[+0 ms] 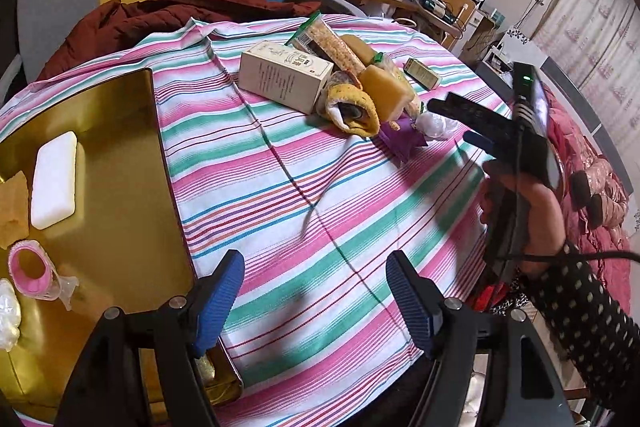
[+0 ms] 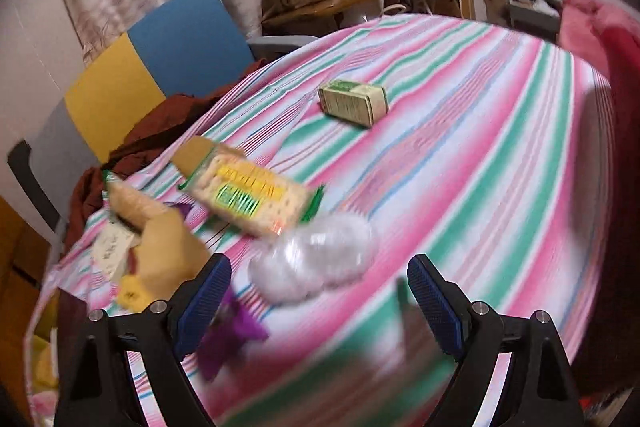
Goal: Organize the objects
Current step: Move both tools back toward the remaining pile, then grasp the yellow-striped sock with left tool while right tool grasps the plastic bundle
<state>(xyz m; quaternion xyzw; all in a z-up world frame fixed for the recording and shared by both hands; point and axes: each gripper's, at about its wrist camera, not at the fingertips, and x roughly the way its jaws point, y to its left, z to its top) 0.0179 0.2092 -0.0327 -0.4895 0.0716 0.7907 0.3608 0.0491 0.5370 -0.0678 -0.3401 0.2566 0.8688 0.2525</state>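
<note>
A gold tray (image 1: 120, 163) lies at the left of the striped table and holds a white soap bar (image 1: 54, 181), a yellow sponge (image 1: 12, 207) and a pink roll (image 1: 30, 269). A pile sits further back: a white carton (image 1: 286, 75), cracker packs (image 1: 332, 45), a yellow sponge block (image 1: 384, 89), a purple wrapper (image 1: 400, 139) and a clear plastic packet (image 1: 436, 125). My left gripper (image 1: 316, 303) is open and empty over the cloth beside the tray. My right gripper (image 2: 320, 303) is open, just short of the clear packet (image 2: 316, 263); it also shows in the left wrist view (image 1: 452, 121).
A small green box (image 2: 354, 101) lies alone on the cloth (image 2: 480, 147) beyond the pile. A chair with a dark red jacket (image 1: 160, 15) stands behind the table. A red quilt (image 1: 592, 167) lies to the right. Shelves and curtains fill the background.
</note>
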